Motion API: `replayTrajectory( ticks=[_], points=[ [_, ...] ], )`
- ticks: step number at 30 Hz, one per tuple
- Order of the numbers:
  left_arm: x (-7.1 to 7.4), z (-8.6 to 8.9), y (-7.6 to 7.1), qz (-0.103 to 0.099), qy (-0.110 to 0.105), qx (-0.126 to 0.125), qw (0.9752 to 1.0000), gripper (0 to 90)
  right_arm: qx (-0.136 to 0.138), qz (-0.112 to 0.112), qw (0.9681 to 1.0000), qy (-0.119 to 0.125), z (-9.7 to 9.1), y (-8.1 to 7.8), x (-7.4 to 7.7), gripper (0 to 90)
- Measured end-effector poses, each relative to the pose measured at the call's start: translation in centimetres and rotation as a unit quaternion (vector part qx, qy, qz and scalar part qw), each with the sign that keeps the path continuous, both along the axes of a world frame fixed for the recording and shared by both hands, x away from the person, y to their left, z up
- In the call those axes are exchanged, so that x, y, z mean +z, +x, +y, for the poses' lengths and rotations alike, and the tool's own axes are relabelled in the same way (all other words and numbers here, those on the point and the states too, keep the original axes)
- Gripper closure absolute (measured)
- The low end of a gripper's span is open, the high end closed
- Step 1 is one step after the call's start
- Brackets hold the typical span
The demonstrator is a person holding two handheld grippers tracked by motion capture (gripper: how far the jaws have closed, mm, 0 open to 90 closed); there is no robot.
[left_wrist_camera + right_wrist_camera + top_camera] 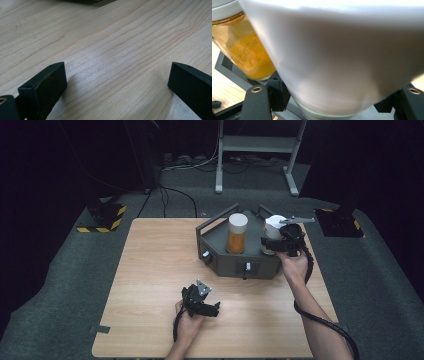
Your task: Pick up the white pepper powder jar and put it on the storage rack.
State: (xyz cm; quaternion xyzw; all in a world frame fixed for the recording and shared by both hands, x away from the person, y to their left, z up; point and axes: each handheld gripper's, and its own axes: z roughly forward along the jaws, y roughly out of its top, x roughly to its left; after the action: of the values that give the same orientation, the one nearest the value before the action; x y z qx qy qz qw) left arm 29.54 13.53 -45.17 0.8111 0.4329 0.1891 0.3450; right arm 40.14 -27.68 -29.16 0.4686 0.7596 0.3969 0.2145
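White jar (pixel 342 62) sits clamped between the jaws of the right gripper (pixel 276 244) on the grey rack (pixel 220 240), with the orange spice jar (pixel 236 234) just beside it, so a careless swing could topple that neighbour, while the left gripper (pixel 206 309) rests open and empty

We find the table (pixel 150 285) at frame centre in the high view, with the tray (pixel 220 251) on its upper right part. In the tray, a jar (pixel 237 234) stands left of a white container (pixel 273 227). The right gripper (pixel 275 245) sits at the container, its jaws on either side. The left gripper (pixel 212 310) rests on the table at lower centre, well apart from the tray.
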Motion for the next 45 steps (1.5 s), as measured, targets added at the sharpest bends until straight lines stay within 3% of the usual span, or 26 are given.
replayTrajectory(
  ticks=[15,32,45],
  points=[
    [0.0,0.0,0.0,0.0,0.0,0.0,1.0,2.2,-0.004,0.0,1.0,0.009,0.1,0.3,-0.7,30.4],
    [0.0,0.0,0.0,0.0,0.0,0.0,1.0,2.2,0.007,-0.011,0.9996,-0.025,1.0,-0.1,-0.5,30.1],
    [0.0,0.0,0.0,0.0,0.0,0.0,1.0,2.2,0.009,-0.01,0.9997,-0.022,0.9,0.0,-0.5,29.6]
  ],
)
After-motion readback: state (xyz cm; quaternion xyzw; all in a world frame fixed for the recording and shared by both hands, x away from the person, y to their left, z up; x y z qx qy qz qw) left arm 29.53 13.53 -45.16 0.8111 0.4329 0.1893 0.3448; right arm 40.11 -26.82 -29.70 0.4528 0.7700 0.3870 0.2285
